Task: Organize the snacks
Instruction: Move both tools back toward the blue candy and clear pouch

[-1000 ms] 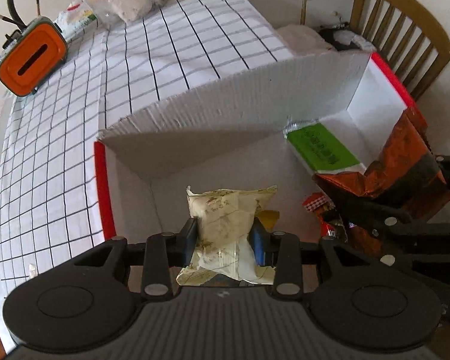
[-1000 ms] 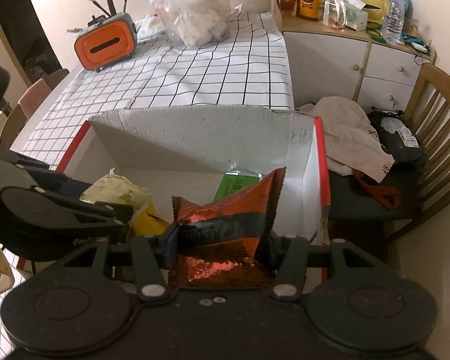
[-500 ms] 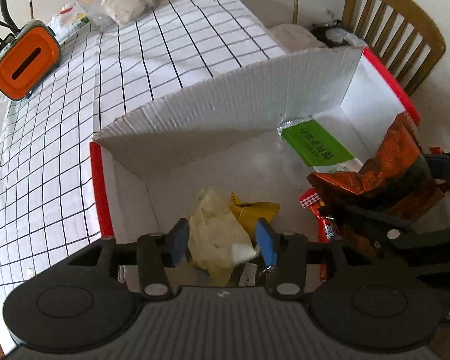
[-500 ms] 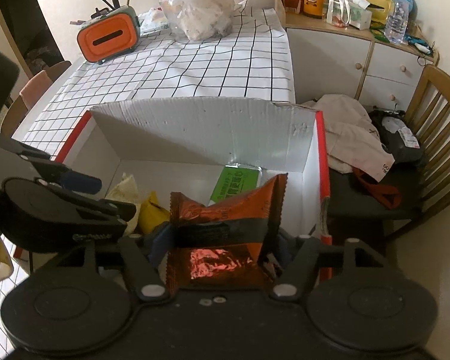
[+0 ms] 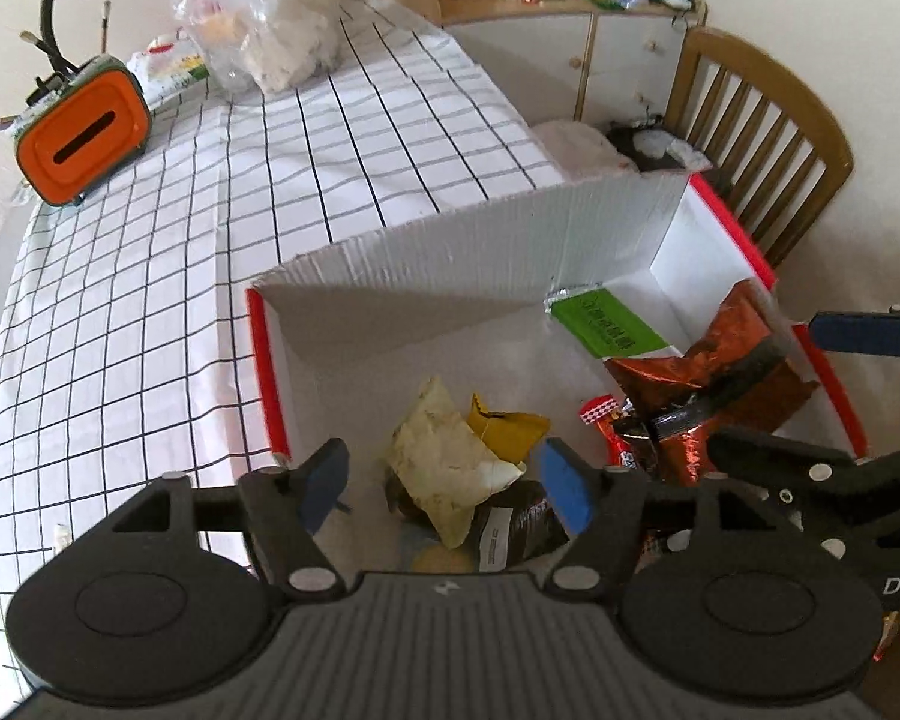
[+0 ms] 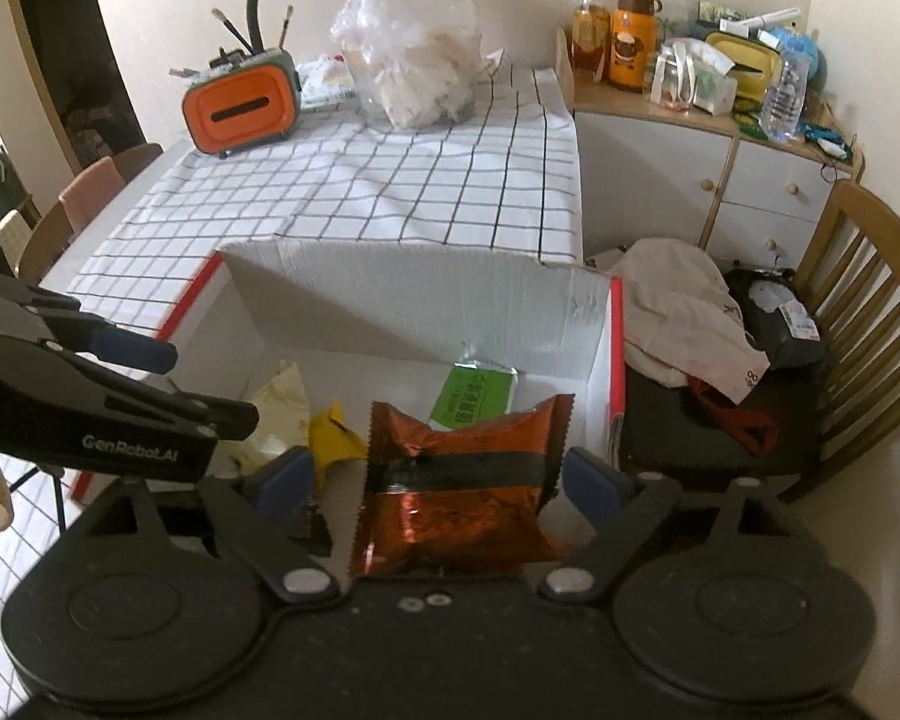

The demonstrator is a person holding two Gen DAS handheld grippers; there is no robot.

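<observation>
My blue pads (image 5: 561, 483) hang over a cream packet (image 5: 450, 468), yellow packet (image 5: 507, 429), orange foil bag (image 6: 459, 480), green pack (image 5: 606, 324).

Table under white black-grid tablecloth (image 6: 390, 192) carries white red-edged cardboard box (image 6: 390, 300), orange rounded tissue holder (image 6: 240, 114), clear crumpled plastic bag (image 6: 414, 72).

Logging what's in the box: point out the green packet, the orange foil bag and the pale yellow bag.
green packet (image 5: 609, 324), left wrist view, printed face.
orange foil bag (image 6: 456, 504), right wrist view, front middle.
pale yellow bag (image 5: 444, 462), left wrist view, centre.
</observation>
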